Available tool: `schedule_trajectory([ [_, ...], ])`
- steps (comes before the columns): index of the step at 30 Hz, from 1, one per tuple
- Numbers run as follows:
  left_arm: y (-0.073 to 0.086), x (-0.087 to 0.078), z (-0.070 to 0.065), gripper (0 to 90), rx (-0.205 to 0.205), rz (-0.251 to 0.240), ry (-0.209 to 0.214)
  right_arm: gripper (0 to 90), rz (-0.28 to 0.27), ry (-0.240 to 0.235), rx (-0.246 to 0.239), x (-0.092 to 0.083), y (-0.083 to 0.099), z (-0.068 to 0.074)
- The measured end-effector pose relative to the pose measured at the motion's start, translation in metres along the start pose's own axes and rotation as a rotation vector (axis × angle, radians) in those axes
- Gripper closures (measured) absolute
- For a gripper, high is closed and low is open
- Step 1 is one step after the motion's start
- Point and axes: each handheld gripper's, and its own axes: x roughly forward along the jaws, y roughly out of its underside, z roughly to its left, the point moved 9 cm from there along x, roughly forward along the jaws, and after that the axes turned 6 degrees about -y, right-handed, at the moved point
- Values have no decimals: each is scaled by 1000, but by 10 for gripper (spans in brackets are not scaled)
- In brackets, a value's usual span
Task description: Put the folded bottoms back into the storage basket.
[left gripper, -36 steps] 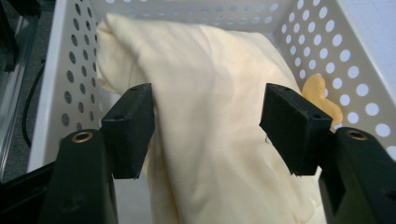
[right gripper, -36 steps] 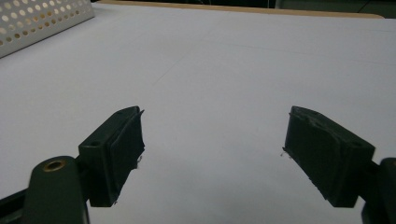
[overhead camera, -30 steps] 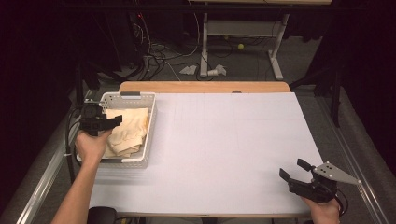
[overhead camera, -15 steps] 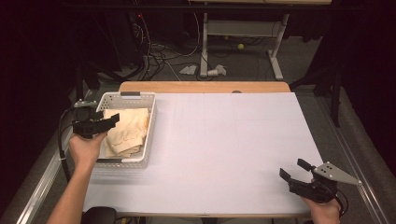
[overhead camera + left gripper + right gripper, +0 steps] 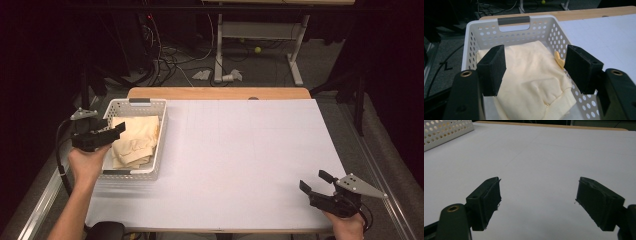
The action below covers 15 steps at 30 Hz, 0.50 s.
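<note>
Early going here: the yellow cloth [image 5: 134,142] lies untouched in the white basket [image 5: 160,145] at the table's left, the left gripper [image 5: 114,133] hovering spread and empty above it, the right gripper [image 5: 314,183] idle, agape over bare tabletop.

The basket [image 5: 473,37] looks like white plastic, smooth and faintly glossy, its walls pierced with round holes, with a matt grey grip on the far rim. Inside lies soft pale-yellow cloth [image 5: 529,80], matt, creased and stitched along a hem. The left claw [image 5: 536,72] has black, matt, slightly grainy pads. A matt white paper-like sheet covers the worktop [image 5: 240,150]; its far edge shows light wood.
</note>
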Motion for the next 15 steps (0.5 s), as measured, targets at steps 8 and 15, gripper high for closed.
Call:
schedule_trajectory([
  [8, 0, -11, -4, 310, 9, -36, 18, 203, 1, 1, -1, 0, 0, 0],
  [15, 4, -19, -5, 281, 4, -60, 39, 202, 0, 1, -1, 0, 0, 0],
])
